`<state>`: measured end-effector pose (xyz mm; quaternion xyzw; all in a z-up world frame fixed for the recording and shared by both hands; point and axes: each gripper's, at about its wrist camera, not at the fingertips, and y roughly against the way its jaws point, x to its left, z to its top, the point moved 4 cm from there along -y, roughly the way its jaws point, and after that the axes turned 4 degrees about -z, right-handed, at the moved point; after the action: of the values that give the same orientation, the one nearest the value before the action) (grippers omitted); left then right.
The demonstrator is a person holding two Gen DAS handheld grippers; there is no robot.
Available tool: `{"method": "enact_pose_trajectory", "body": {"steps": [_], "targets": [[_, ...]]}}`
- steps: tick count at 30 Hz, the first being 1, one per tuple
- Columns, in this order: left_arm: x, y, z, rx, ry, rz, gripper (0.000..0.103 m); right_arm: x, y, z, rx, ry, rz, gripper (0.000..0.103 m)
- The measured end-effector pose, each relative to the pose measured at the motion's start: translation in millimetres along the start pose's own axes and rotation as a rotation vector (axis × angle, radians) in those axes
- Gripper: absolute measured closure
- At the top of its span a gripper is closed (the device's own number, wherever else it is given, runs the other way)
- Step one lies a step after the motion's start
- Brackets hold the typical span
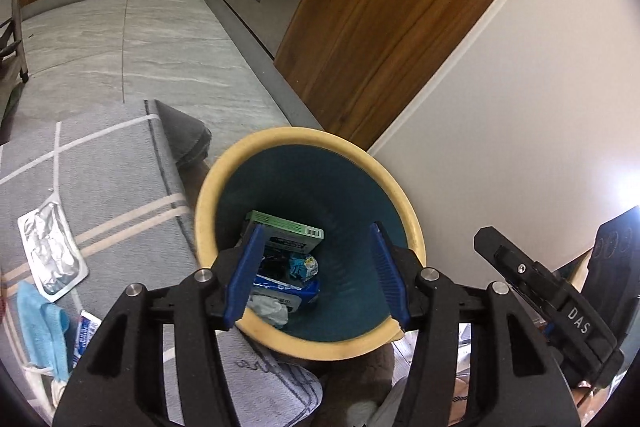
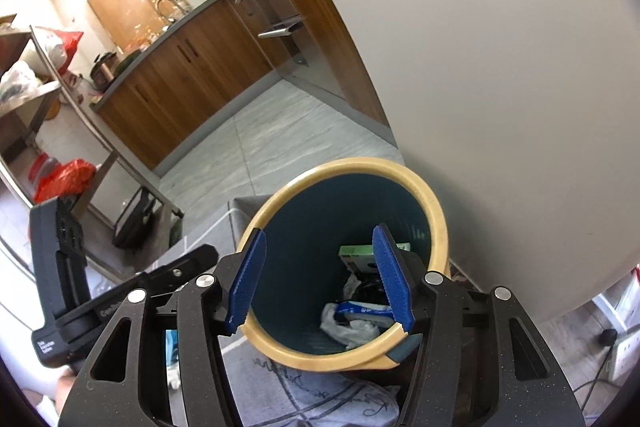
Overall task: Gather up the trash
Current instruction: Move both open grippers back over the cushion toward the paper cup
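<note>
The round dark-teal plastic bin with a cream-yellow rim stands on the floor at the edge of a grey rug with pale stripes, near the white wall, and it already holds some trash: a green and white cardboard box, a blue and white plastic packet, a crumpled white tissue and a small light-blue crumpled wrapper. So a part of the collecting is done, I think. The left tool hangs over the mouth of the bin with its blue ribbed fingers standing apart and nothing between them; I judge that its load now lies in the bin. The right tool is also over the bin, from the other side, with its fingers wide and empty; in its own view the right finger seems to be just beside the near rim, where the rim looks chipped, but I cannot tell if it touches. Work is still left on the rug: a flat silver foil blister pack lies there, well apart from the bin, and nearer to the lower edge of the left view I see a light-blue face mask with white loops and a small blue and white printed wrapper just beside it. These three pieces are not yet collected, so the task seems to me about half done; if more trash lies outside the two views, I cannot say.
</note>
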<state>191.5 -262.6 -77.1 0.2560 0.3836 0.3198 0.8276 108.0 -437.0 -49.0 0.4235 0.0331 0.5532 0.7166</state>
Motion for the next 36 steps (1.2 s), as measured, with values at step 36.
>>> {"method": "enact_pose_trajectory", "body": {"steps": [36], "targets": [[176,211,-11,-0.140,0.057,0.356,0.020,109,-16,-32,0.071,0.195,0.106,0.035]]}}
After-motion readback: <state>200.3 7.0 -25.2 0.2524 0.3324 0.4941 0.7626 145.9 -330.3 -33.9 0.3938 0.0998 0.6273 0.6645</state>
